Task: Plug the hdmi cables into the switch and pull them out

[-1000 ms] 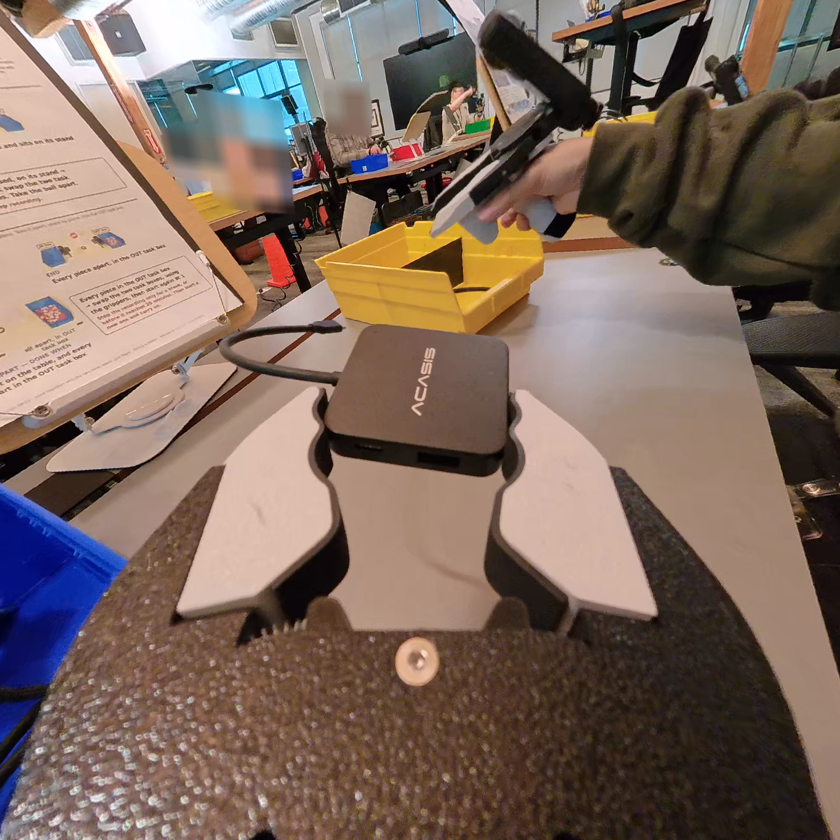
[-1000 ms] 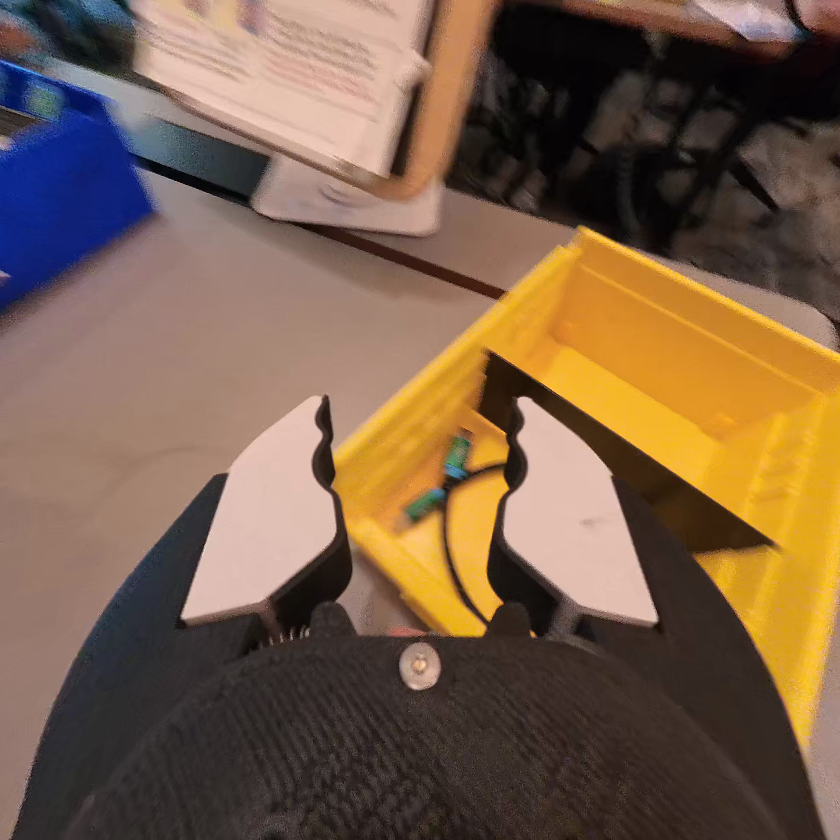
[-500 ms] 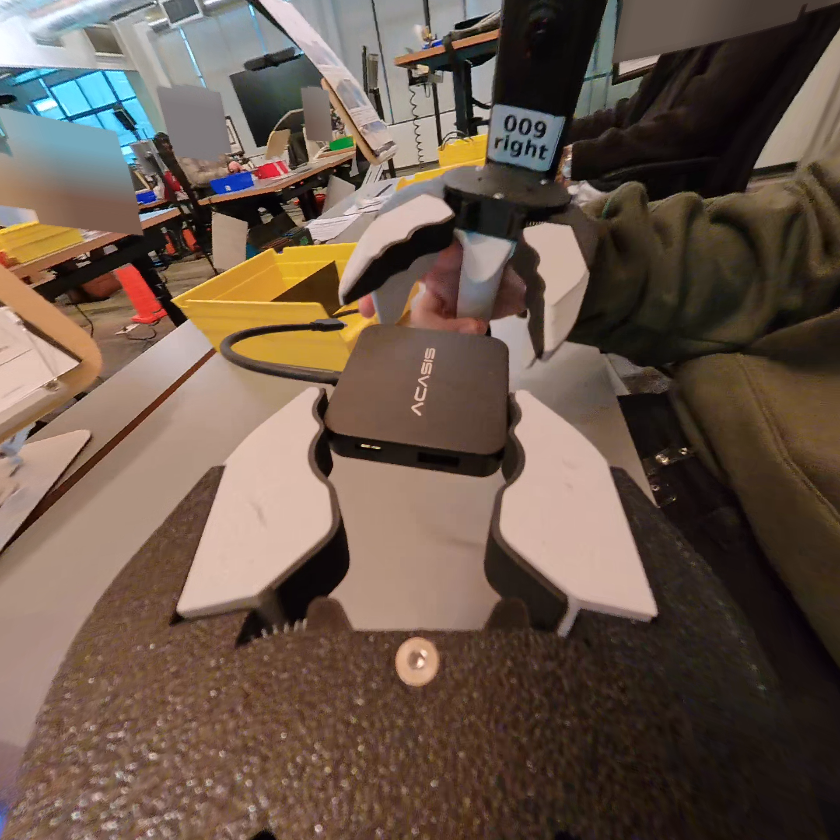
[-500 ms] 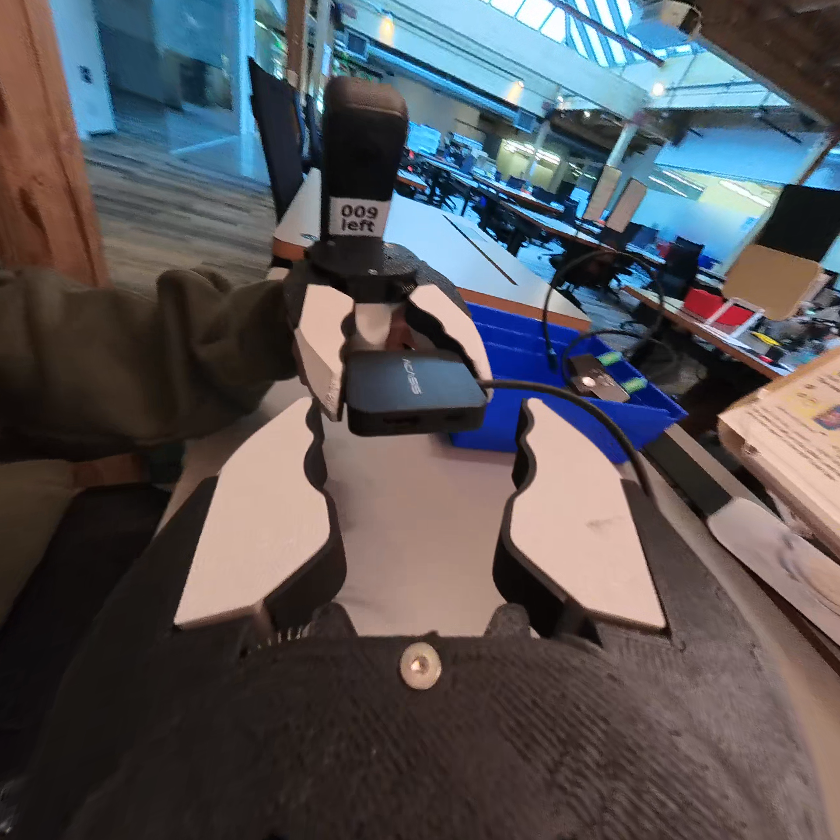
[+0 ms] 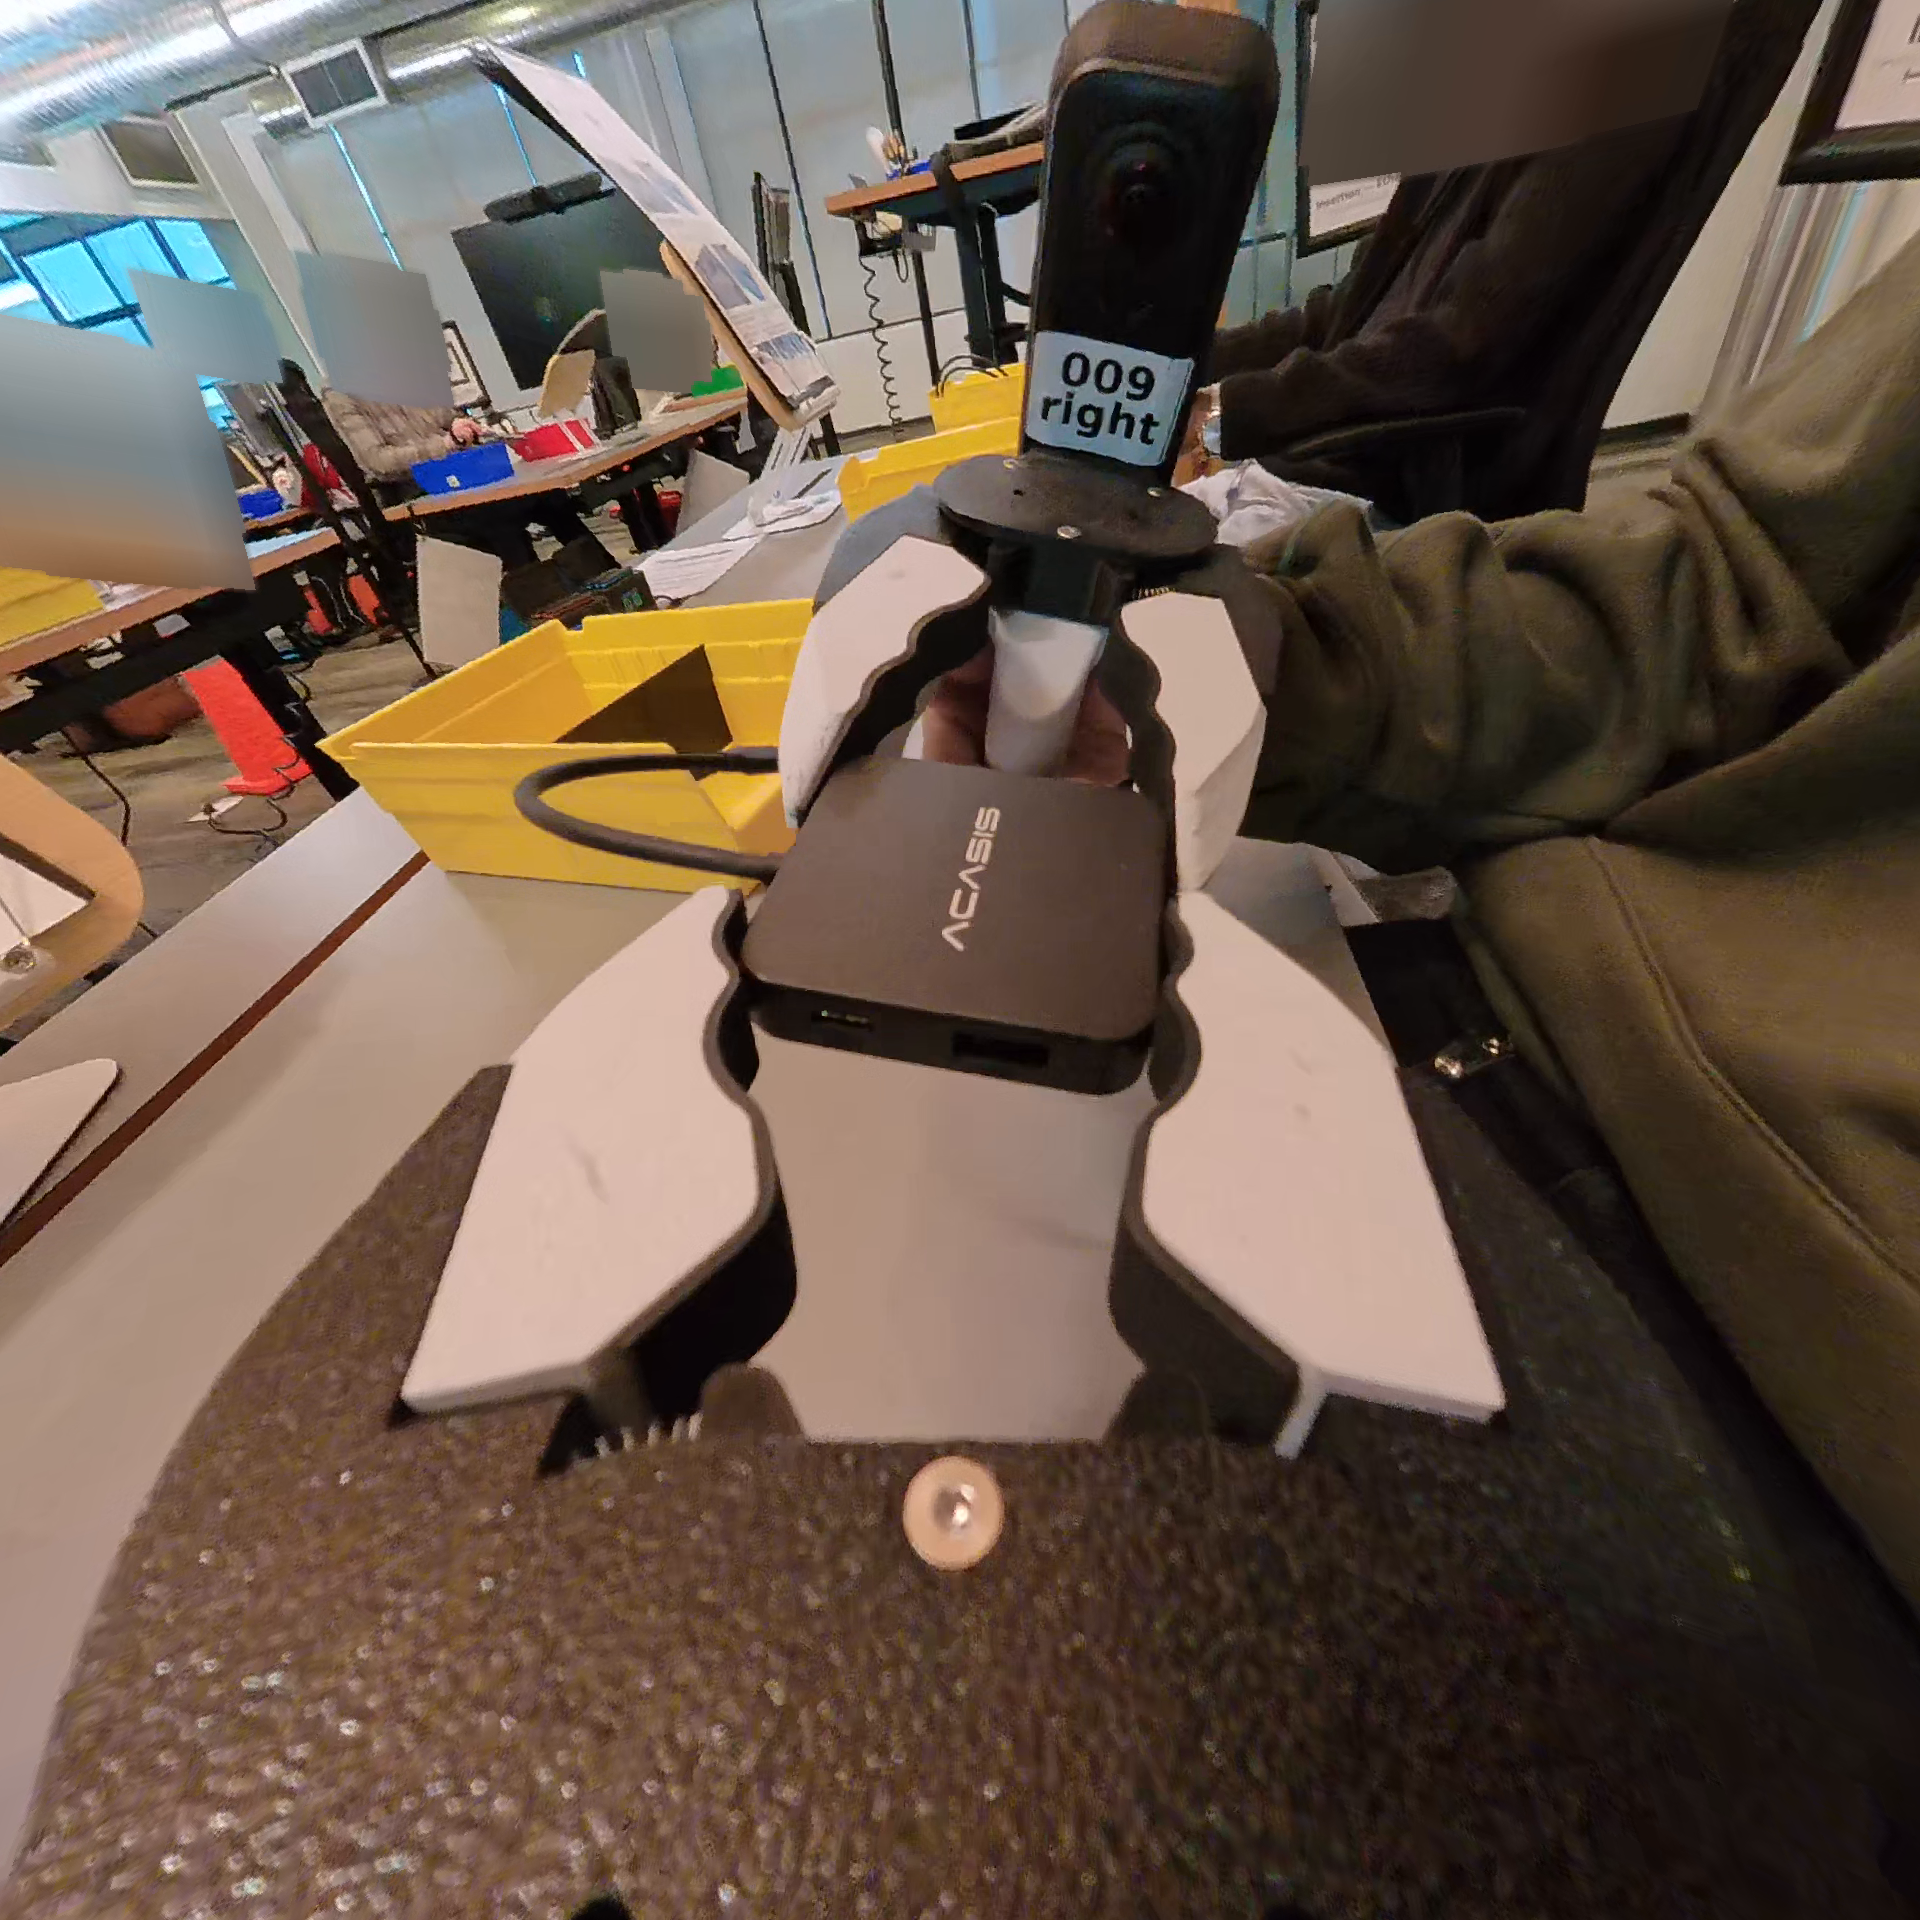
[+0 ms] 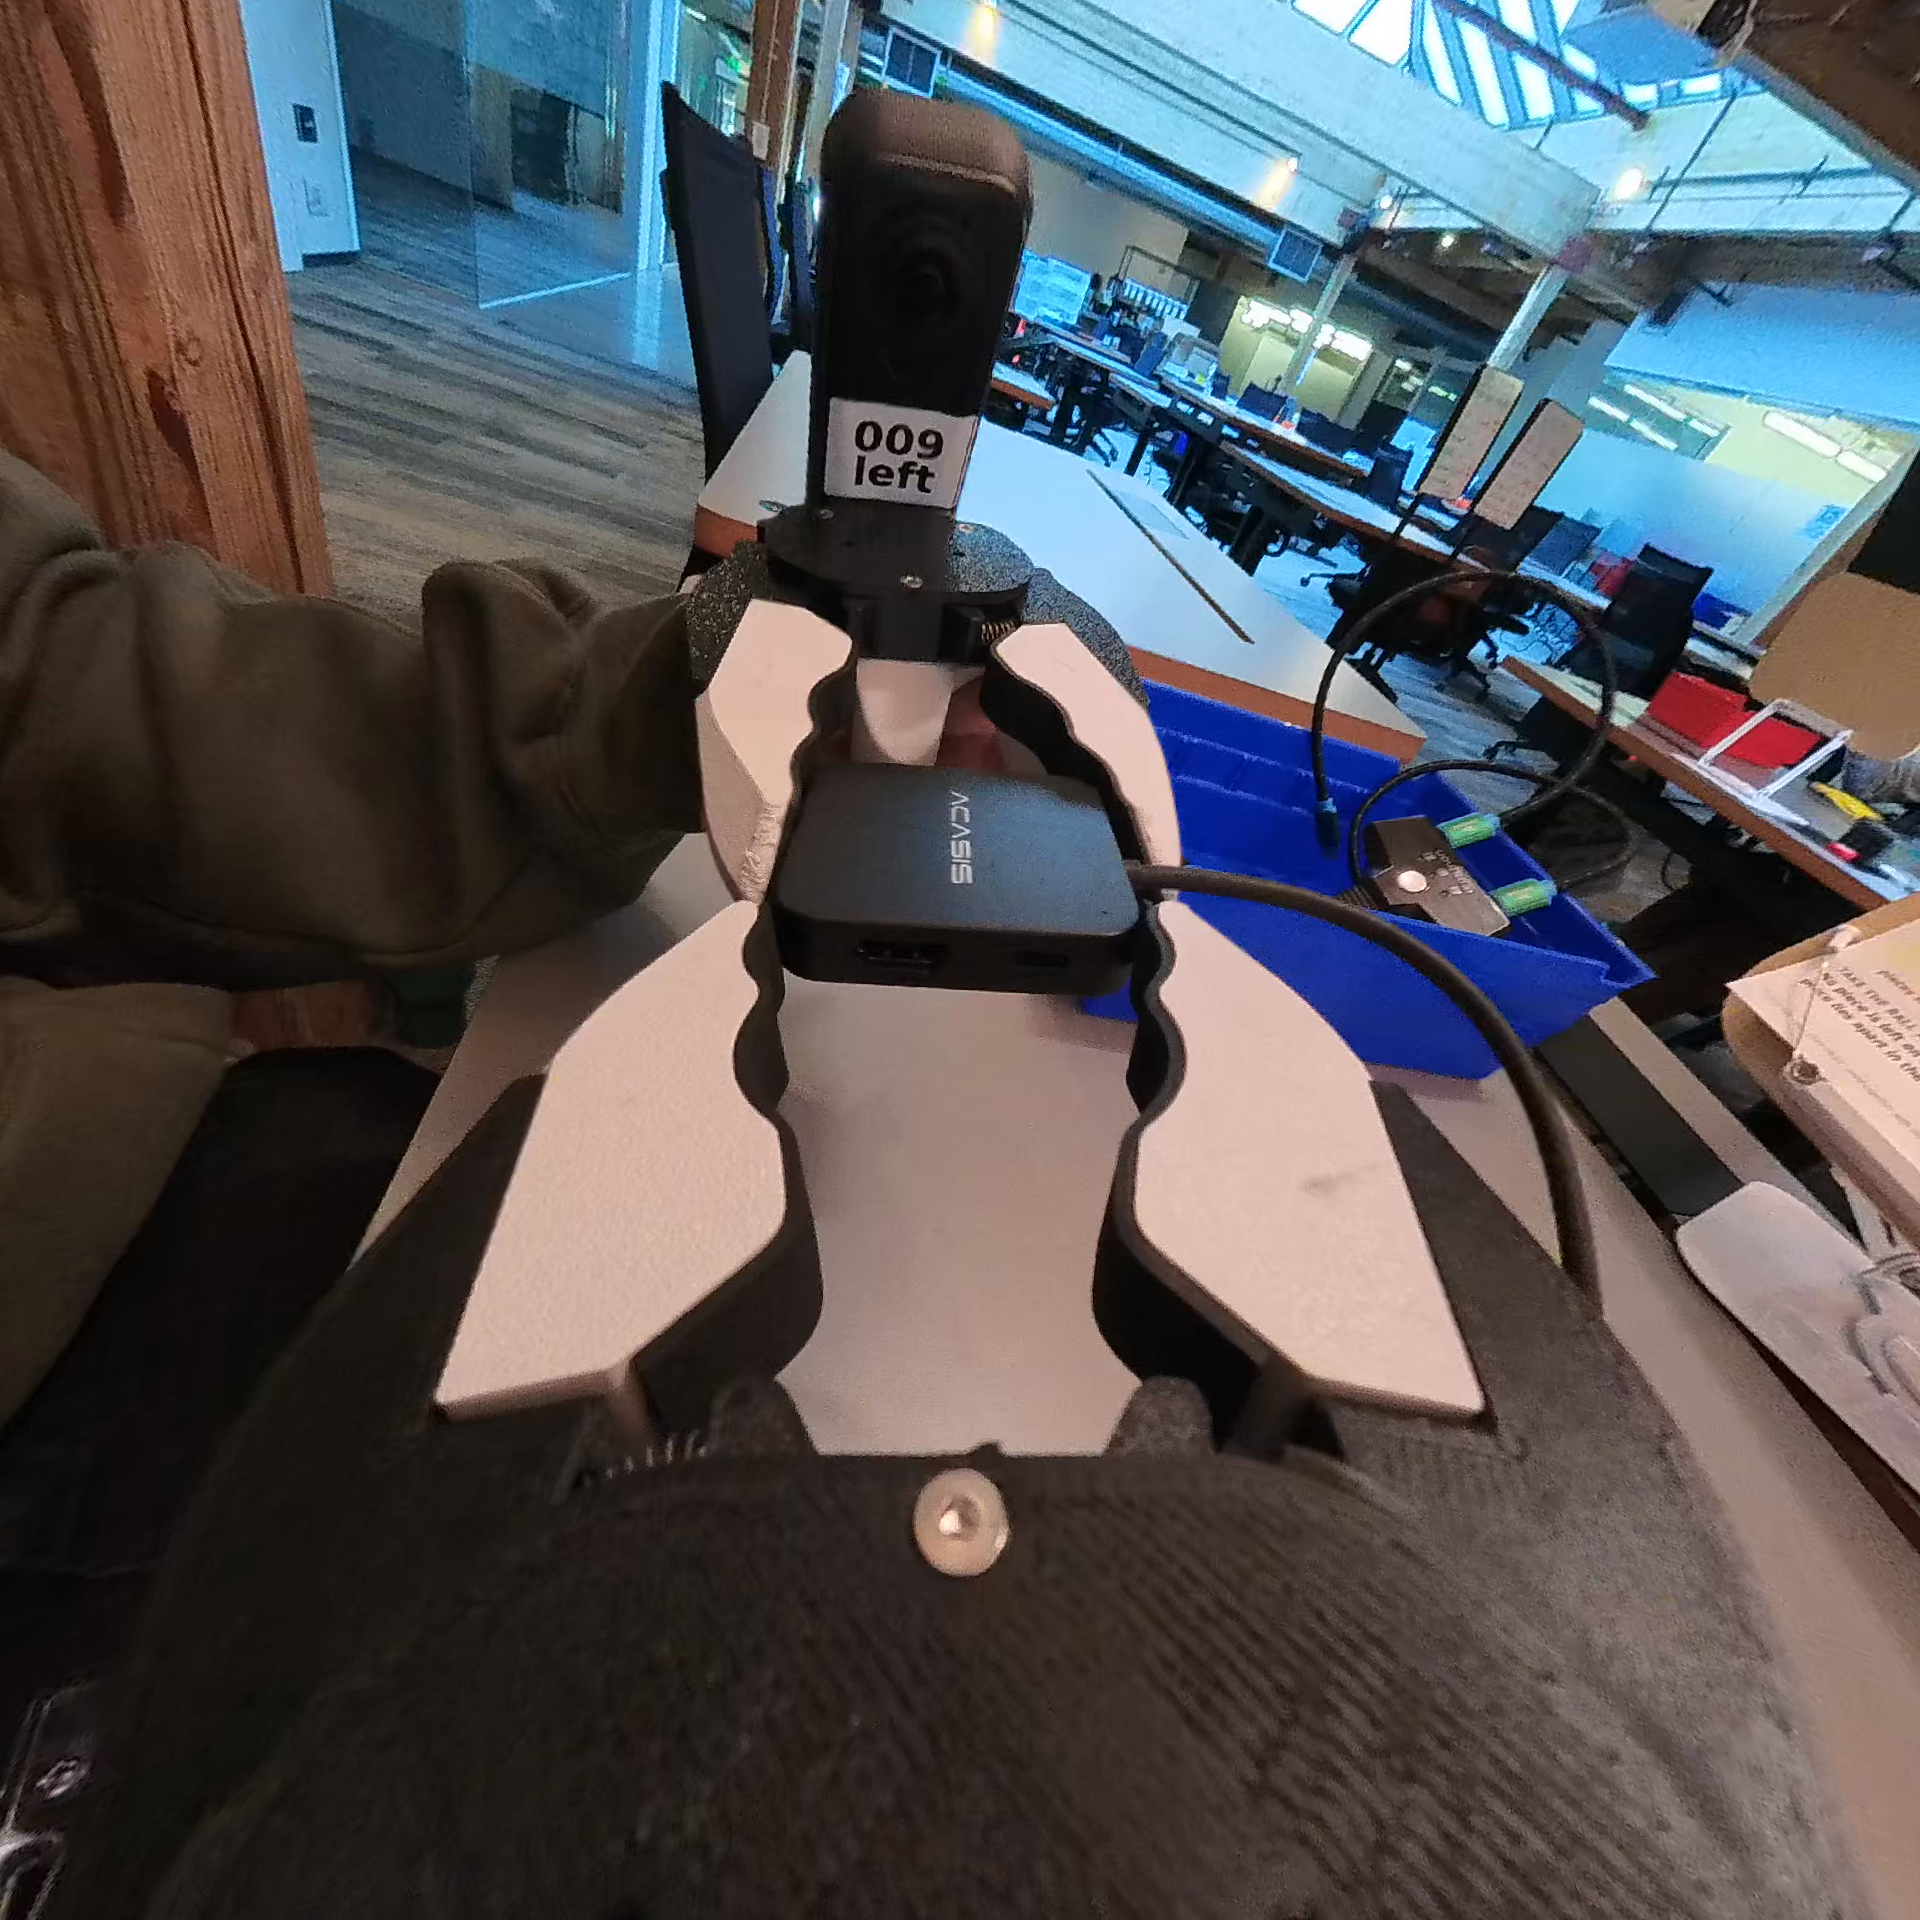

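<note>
A flat black switch box [image 5: 956,914] with ports on its edge is held above the grey table [image 5: 260,1039]. My left gripper [image 5: 951,925] is shut on its near end. My right gripper [image 5: 997,831] faces it from the far side, with its fingers against the box's far corners. In the right wrist view my right gripper [image 6: 954,923] pinches the box [image 6: 951,862] at its sides, and my left gripper [image 6: 951,847] holds the far end. The box's own black cable [image 6: 1455,1018] curves off its side. No plug sits in the two ports facing either camera.
A yellow bin [image 5: 499,769] stands on the table behind the box. A blue bin [image 6: 1351,987] holds a small black device [image 6: 1429,883] with green-tipped cables plugged in. An instruction board [image 6: 1849,997] on a metal stand is at the right. The person's olive sleeves flank both grippers.
My right gripper swung from over the yellow bin to face my left gripper, came up to the box and narrowed onto its far end. My left gripper kept its hold.
</note>
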